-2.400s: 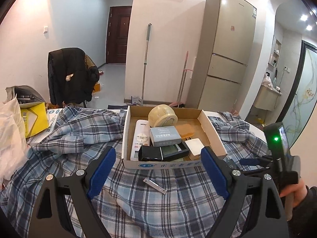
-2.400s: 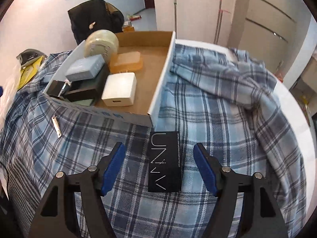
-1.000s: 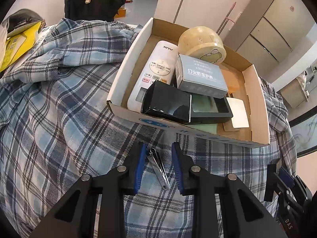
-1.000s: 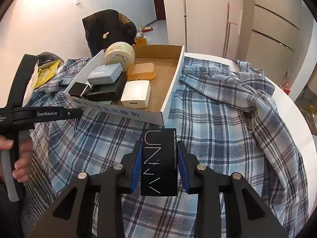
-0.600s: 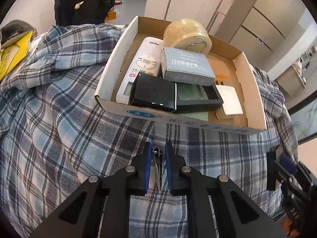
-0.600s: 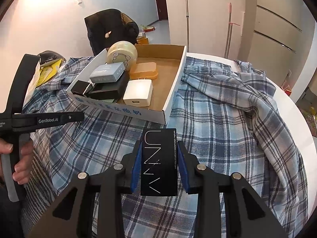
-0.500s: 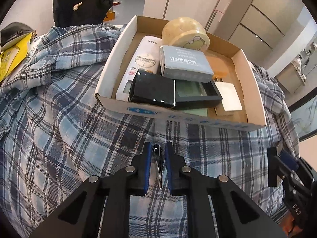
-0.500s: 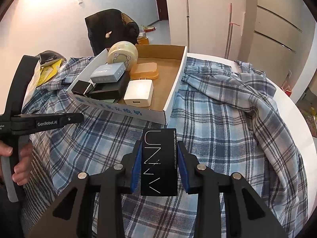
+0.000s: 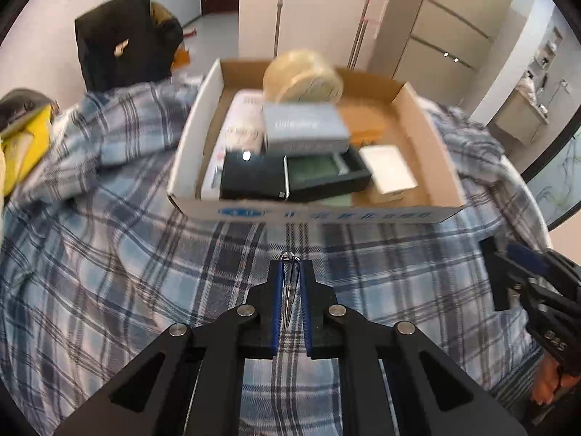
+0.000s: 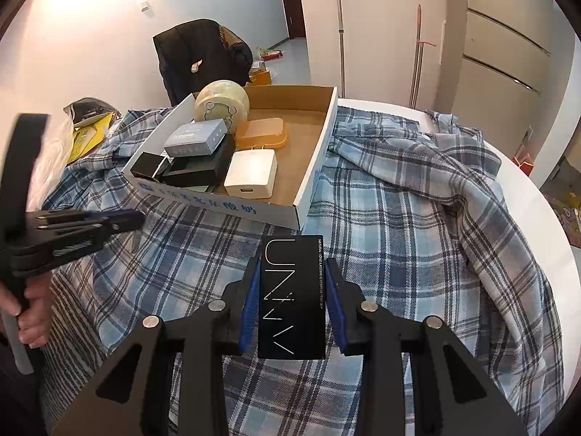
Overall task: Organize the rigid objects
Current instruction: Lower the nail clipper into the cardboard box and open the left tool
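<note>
My left gripper [image 9: 290,272] is shut on a small metal nail clipper [image 9: 289,283] and holds it above the plaid cloth, in front of the cardboard box [image 9: 319,214]. My right gripper [image 10: 292,283] is shut on a flat black box with white lettering [image 10: 291,296], held near the box's front right corner [image 10: 296,214]. The cardboard box holds a tape roll [image 10: 222,103], a grey carton [image 10: 196,138], black boxes [image 10: 203,167], a white charger [image 10: 251,174], an orange case [image 10: 262,131] and a white remote [image 9: 236,134]. The left gripper also shows at the left of the right wrist view [image 10: 138,218].
A blue plaid shirt [image 10: 417,189] covers the round white table [image 10: 537,196]. A chair with a black jacket [image 10: 201,54] stands behind. Yellow bags [image 9: 21,145] lie at the left. A fridge [image 9: 468,36] and mop handles [image 10: 341,29] stand at the back.
The left gripper closed on the nail clipper, then lifted it off the cloth and tilted up toward the cardboard box. The right gripper closed on the black box and has lifted it slightly.
</note>
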Motion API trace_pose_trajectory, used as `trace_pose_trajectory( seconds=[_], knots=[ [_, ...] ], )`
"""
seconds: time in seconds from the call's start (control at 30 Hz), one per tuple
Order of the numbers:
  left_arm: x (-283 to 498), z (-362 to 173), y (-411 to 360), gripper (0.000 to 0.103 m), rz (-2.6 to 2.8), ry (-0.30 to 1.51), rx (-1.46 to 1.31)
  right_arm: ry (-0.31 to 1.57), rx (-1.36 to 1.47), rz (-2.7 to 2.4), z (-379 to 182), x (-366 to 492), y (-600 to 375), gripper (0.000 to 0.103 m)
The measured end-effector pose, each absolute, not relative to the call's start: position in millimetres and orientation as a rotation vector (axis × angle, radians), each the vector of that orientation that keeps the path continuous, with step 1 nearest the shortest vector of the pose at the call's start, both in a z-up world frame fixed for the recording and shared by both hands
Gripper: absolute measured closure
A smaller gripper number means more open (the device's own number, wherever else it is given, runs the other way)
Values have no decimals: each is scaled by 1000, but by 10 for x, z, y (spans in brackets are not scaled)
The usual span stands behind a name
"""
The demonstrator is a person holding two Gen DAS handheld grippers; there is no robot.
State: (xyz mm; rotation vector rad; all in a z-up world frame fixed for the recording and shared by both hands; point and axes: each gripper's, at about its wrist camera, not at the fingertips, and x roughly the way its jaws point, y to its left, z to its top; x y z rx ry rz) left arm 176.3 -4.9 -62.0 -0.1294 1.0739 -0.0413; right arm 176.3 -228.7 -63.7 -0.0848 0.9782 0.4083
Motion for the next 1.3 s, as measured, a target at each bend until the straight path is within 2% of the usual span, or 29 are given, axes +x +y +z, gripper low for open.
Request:
trace_pose_trajectory(
  seconds=[0.3, 0.6, 0.83, 1.03, 1.3],
  knots=[
    [1776, -332, 122, 93, -54, 1026, -170, 975, -92, 414, -548, 1755, -2244, 71],
    [2161, -88, 186, 93, -78, 924, -218, 920, -117, 408, -277, 1909, -2098, 70],
    [2496, -174, 408, 93, -30, 879, -266, 932, -103, 408, -292, 2145, -1983, 70],
    [2742, -433, 537, 93, -20, 953, -252, 950, -92, 385, -365, 2331, -1964, 70],
    [2797, -538, 556, 93, -67, 931, -217, 917, -33, 478, -269, 2561, -1901, 70]
  ],
)
